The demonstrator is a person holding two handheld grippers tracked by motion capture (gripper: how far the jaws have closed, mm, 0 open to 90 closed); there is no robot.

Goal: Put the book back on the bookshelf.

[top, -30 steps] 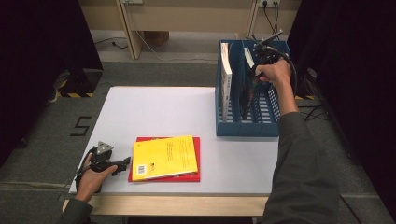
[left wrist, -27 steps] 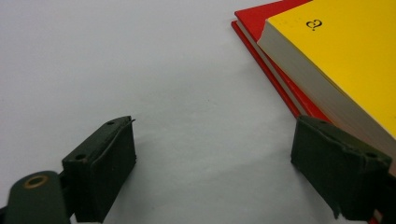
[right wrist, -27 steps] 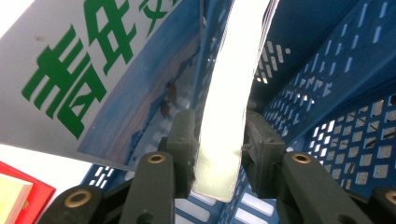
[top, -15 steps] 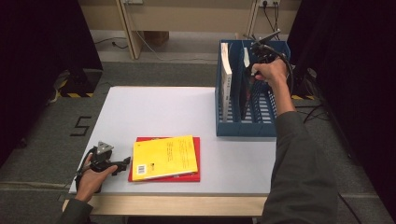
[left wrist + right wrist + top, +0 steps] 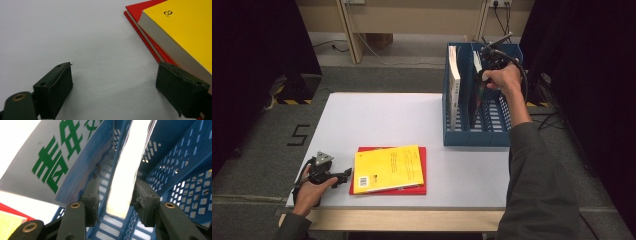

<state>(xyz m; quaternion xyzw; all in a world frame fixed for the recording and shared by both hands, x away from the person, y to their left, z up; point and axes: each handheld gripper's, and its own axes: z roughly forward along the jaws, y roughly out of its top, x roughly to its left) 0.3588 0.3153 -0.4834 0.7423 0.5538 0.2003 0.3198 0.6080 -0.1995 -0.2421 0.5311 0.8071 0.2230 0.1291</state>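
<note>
blue rack, one book just let go

blue plastic rack (image 5: 472, 137) stands at the table's (image 5: 377, 117) far right, and the right gripper (image 5: 117, 195) is down in its middle slot with a thin book (image 5: 127, 170) upright between the jaws. its jaws have just been opening: one pad (image 5: 146, 202) sits against the book's edge, the other stands off with a gap showing, so the hold looks loosened rather than clamped. in the high view the right hand (image 5: 502, 77) is over the rack top. another book (image 5: 454, 85) with green lettering leans in the next slot.

the step in hand reads as filing books into the rack, with this one at the point of release. two are left near the front edge: a yellow book (image 5: 387, 167) lying on a red book (image 5: 422, 167).

the left gripper (image 5: 115, 87) rests on the table just beside that stack, jaws spread wide with nothing between them.

next, i judge, the right gripper has to lift straight up out of the slot without dragging the thin book along, then one hand goes for the yellow book, which needs a jaw slipped under its edge.
</note>
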